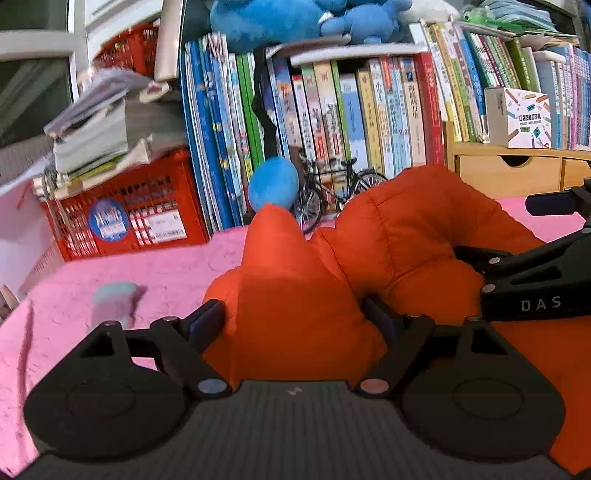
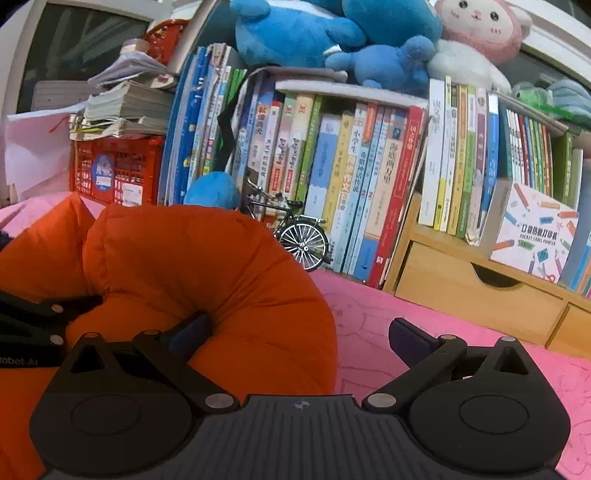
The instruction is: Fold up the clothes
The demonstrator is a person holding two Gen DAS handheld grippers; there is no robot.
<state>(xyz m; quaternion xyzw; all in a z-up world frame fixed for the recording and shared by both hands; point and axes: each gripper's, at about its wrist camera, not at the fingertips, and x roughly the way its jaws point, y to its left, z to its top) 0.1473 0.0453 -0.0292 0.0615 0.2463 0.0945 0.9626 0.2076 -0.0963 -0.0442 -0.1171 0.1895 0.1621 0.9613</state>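
Note:
An orange padded jacket [image 1: 391,236] lies bunched on the pink cloth. It also shows in the right wrist view [image 2: 207,266]. My left gripper [image 1: 295,317] has a thick fold of the jacket between its wide-set fingers [image 1: 207,317]. My right gripper [image 2: 299,332] is open; its left finger [image 2: 188,328] presses into the jacket's puffy roll and its right finger [image 2: 410,336] is over bare pink cloth. The right gripper also shows at the right edge of the left wrist view [image 1: 469,254], against the jacket.
A pink cloth [image 2: 388,321] covers the surface. At the back stand rows of books [image 1: 332,118], a red crate [image 1: 125,218], a model bicycle [image 2: 295,229], wooden drawers [image 2: 476,291] and blue plush toys [image 2: 314,33]. A small pale item [image 1: 114,299] lies left of the jacket.

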